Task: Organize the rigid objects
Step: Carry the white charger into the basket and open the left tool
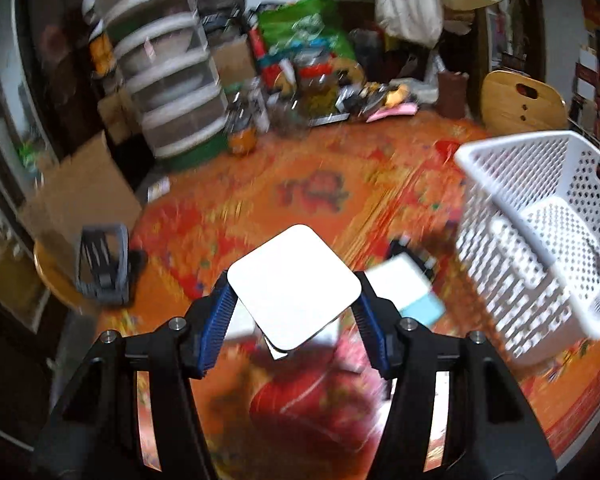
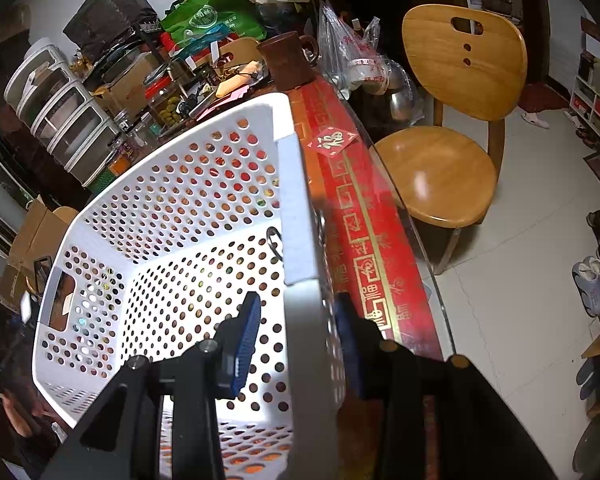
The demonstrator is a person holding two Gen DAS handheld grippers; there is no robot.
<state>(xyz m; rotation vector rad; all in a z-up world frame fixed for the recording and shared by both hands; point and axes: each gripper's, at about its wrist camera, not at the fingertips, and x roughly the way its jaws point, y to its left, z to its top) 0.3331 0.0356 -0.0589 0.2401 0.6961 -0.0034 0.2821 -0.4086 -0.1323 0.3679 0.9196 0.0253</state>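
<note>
My left gripper (image 1: 294, 280) is shut on a flat white box with rounded corners (image 1: 296, 284). Its blue pads (image 1: 220, 320) press on the box's two sides and hold it above the orange-red tablecloth (image 1: 300, 184). A white and light-blue box (image 1: 412, 292) lies on the cloth just right of it, with a black item (image 1: 400, 246) behind. The white perforated basket (image 1: 540, 220) stands at the right. In the right wrist view my right gripper (image 2: 298, 300) straddles the near wall of the basket (image 2: 300, 208), one finger inside and one outside, shut on it.
A grey and black device (image 1: 100, 268) lies at the table's left edge beside a cardboard box (image 1: 80, 192). A drawer tower (image 1: 168, 80), jars and bags crowd the far side. A brown mug (image 2: 288, 60) stands beyond the basket, and a wooden chair (image 2: 440, 172) to its right.
</note>
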